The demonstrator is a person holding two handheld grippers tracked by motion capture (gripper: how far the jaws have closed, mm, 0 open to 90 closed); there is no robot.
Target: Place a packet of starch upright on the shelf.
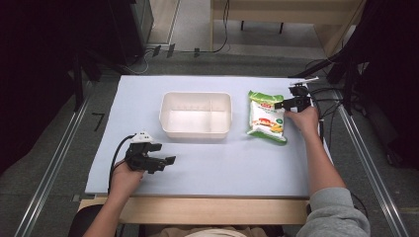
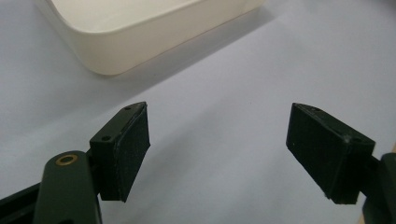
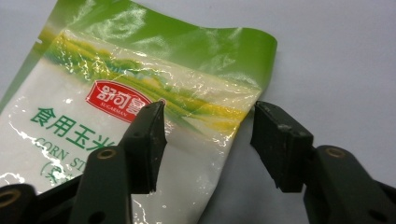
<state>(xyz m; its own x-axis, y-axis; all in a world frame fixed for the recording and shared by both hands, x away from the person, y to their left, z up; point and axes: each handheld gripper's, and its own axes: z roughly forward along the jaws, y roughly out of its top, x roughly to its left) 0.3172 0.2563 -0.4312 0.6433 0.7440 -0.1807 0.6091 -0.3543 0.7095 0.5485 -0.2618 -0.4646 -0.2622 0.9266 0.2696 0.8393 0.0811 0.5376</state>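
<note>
Centrally on the pale blue surface (image 1: 222,168) a glossy plastic packet (image 1: 267,117) is lying flat, to the right of a cream tub (image 1: 195,114) and apart from it. Its wrapper is showing a green border, a white middle, a yellow and green field picture and a red oval logo above green Chinese characters and the English word CORN; light is glaring off the crinkled film. From above, the right tongs (image 1: 290,102) are sitting at the packet's upper right corner, held by the person's right hand (image 1: 305,120). In the right gripper view the right tongs (image 3: 208,140) are standing wide open, one black jaw lying over the printed face and the other over bare surface just past the packet's edge, so the corner is sitting between them; whether either pad is touching the film is hard to tell. That view is cutting off the packet's lower part, and the smaller print is too blurred to read. The left tongs (image 1: 168,161) are resting near the front left of the surface, well apart from the packet. In the left gripper view the left tongs (image 2: 217,149) are gaping wide with nothing between them, and a rounded corner of the tub (image 2: 140,32) is showing beyond. Dark stands and cables are crowding the floor around the surface.
</note>
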